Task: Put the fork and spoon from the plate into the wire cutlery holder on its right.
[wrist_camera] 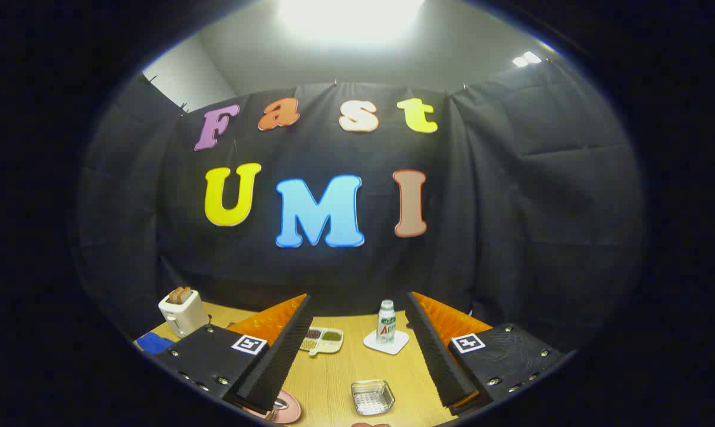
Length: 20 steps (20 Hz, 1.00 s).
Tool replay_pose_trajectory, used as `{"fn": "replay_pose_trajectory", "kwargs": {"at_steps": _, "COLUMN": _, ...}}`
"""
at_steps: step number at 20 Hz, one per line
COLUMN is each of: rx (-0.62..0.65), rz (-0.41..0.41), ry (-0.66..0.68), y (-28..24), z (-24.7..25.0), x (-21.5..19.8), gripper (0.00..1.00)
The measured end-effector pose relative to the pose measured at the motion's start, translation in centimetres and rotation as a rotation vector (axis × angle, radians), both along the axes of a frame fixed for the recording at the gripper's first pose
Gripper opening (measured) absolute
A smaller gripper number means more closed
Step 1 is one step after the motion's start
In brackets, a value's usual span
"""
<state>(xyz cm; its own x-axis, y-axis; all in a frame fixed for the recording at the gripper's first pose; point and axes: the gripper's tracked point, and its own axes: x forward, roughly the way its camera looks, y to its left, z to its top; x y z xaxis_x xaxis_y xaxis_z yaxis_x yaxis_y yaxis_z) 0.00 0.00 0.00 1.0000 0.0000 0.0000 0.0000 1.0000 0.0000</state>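
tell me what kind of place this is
Likely a staged test booth, not a real kitchen: black cloth wall behind a wooden table set with a toaster, water bottle, pink plate and wire cutlery holder. The gripper is open above the table.

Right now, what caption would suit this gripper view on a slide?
Open gripper held high above a wooden table, with the wire cutlery holder between its fingers and the pink plate by one finger.

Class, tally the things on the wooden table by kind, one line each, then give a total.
Toaster: 1
Bottle: 1
Coaster: 1
Divided tray: 1
Wire cutlery holder: 1
Pink plate: 1
Blue cloth: 1
Total: 7
The tongs are open, holding nothing.
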Motion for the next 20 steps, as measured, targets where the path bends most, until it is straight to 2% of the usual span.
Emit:
{"fn": "replay_pose_trajectory", "kwargs": {"at_steps": 2, "rx": 0.007, "rz": 0.012, "ry": -0.037, "y": 1.6, "z": 2.8, "x": -0.4, "gripper": 0.97}}
{"fn": "replay_pose_trajectory", "kwargs": {"at_steps": 6, "rx": 0.090, "rz": 0.025, "ry": -0.038, "y": 3.5, "z": 4.5, "x": -0.1, "gripper": 0.97}}
{"fn": "replay_pose_trajectory", "kwargs": {"at_steps": 16, "rx": 0.092, "rz": 0.044, "ry": 0.010, "y": 5.1, "z": 2.6, "x": 1.3, "gripper": 0.97}}
{"fn": "replay_pose_trajectory", "kwargs": {"at_steps": 20, "rx": 0.058, "rz": 0.088, "ry": 0.113, "y": 6.7, "z": -1.3, "x": 1.6, "gripper": 0.97}}
